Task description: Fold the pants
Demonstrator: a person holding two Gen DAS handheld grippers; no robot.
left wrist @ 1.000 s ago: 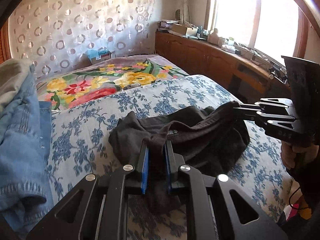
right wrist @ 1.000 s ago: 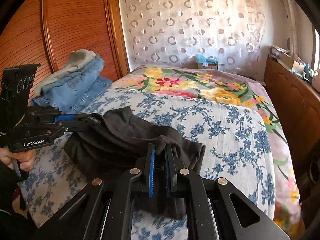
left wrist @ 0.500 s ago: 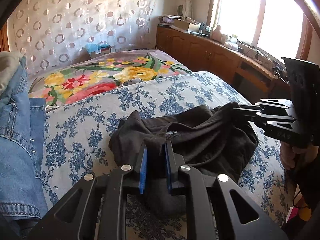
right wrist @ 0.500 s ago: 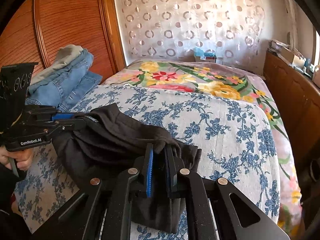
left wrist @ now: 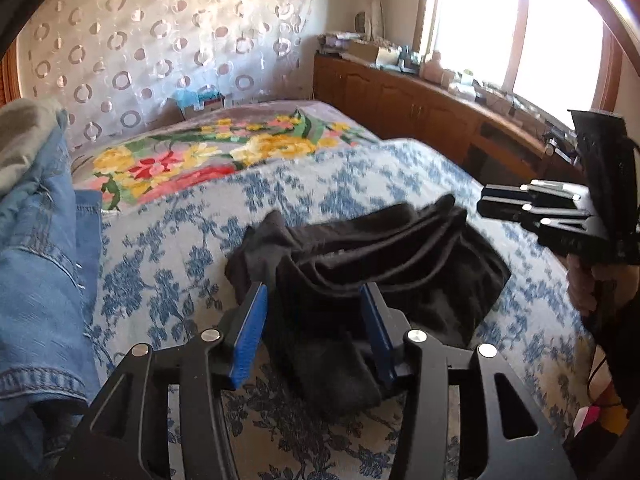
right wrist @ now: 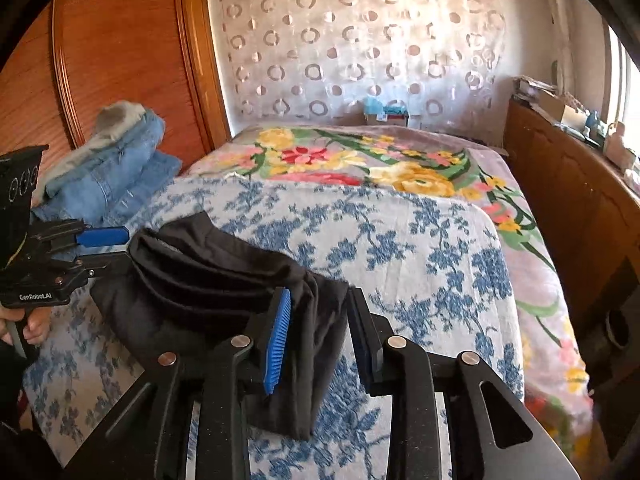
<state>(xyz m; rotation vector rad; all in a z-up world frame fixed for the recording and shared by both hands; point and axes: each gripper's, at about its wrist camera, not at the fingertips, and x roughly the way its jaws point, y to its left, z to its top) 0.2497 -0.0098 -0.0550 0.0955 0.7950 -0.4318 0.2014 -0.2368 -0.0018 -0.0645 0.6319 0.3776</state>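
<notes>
Black pants [left wrist: 380, 256] lie bunched in a folded heap on the blue-flowered bedspread [left wrist: 168, 264]. My left gripper [left wrist: 314, 320] straddles their near left corner. Its jaws are opening and the blue pads [left wrist: 250, 332] stand clear of the cloth between them. In the right wrist view my right gripper [right wrist: 318, 320] is around the pants' [right wrist: 208, 276] near right corner, jaws opening, with slack fabric between them. Each gripper shows in the other's view: the right gripper [left wrist: 486, 202] just off the cloth's edge, the left gripper [right wrist: 122, 248] at the far corner.
A stack of blue jeans [right wrist: 108, 176] sits on the bed's left side by the wooden wardrobe [right wrist: 120, 60]. A bright floral blanket [left wrist: 200, 160] covers the bed's far half. A wooden cabinet [left wrist: 420, 120] with clutter runs under the window on the right.
Both grippers have gone from shut on the pants to spread jaws, and the cloth has dropped slack onto the bed. The right gripper's tips have come off the cloth.
</notes>
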